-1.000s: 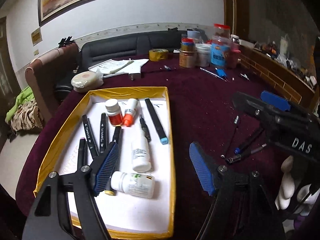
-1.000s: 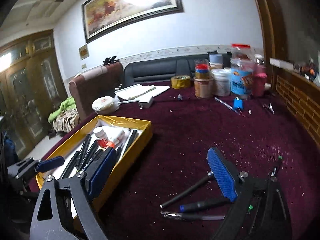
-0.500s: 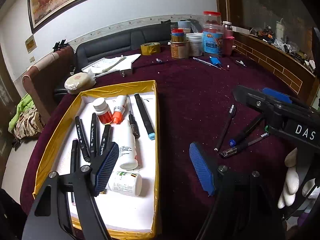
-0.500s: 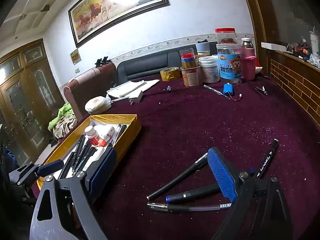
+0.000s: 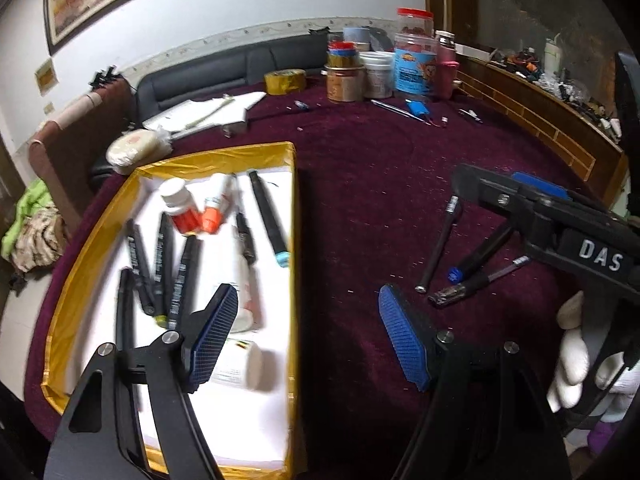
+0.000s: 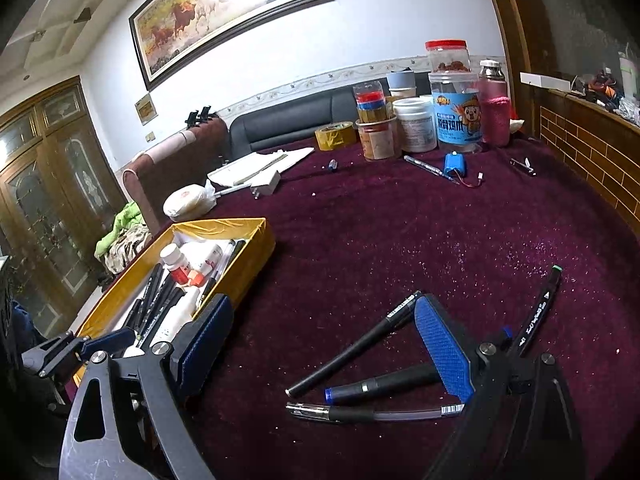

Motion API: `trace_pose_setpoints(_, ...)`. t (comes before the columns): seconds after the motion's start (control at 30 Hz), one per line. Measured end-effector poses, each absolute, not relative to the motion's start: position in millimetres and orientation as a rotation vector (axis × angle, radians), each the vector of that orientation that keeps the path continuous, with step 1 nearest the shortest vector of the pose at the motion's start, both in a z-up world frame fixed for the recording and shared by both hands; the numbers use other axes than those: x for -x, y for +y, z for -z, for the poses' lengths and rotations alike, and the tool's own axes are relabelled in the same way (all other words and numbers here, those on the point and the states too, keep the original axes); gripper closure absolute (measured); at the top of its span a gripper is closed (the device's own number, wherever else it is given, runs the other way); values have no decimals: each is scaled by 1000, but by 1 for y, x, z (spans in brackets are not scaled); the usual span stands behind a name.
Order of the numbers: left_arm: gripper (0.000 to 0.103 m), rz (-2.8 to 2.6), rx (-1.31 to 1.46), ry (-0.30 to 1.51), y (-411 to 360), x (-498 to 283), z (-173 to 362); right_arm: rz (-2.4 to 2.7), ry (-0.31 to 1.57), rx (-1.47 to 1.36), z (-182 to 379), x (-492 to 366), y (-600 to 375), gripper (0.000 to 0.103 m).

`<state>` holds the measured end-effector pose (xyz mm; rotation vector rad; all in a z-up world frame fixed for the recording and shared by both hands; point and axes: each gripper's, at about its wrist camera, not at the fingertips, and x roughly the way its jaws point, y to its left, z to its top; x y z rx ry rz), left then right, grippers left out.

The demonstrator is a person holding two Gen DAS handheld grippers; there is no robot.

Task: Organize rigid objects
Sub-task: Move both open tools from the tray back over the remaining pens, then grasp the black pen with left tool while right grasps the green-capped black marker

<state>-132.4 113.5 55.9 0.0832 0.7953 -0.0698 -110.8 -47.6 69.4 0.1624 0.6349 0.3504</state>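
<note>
1. The left gripper (image 5: 308, 334) hangs wide apart and empty over the yellow box's (image 5: 294, 280) right wall.
2. The right gripper (image 6: 324, 344), equally spread and empty, hovers above three loose pens (image 6: 352, 354), likely lining up a pick.
3. A fourth marker (image 6: 538, 312) lies just right of it.
4. The box holds about six markers (image 5: 160, 256) and four bottles (image 5: 182, 210).

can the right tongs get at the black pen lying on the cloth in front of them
Probably yes. The right tongs stand open and empty, and the black pen lies flat on the maroon cloth between the fingers, nothing over it. The blue-tipped marker lies close beside it and may get nudged.
</note>
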Motion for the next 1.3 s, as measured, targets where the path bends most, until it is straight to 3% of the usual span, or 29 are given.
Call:
trace_pose_setpoints(0.3, 30, 101, -26, 814, 115, 133, -56, -338, 626, -161, -73, 109, -57, 14)
trace_pose_setpoints(0.53, 30, 154, -25, 827, 104, 131, -56, -175, 616, -204, -75, 99, -126, 14)
trace_pose_setpoints(1.03, 31, 299, -140, 873, 28, 63, -38, -74, 706, -468, -28, 62, -225, 14)
trace_pose_setpoints(1.1, 38, 308, -147, 892, 18, 44, -30, -87, 708, -495, -26, 62, -229, 14)
trace_pose_setpoints(1.27, 74, 360, -180, 927, -2, 25, -11, -98, 728, -534, -20, 61, -234, 14)
trace_pose_setpoints(1.3, 77, 378, -177, 929, -2, 27, -14, -97, 731, -541, -19, 60, -235, 14)
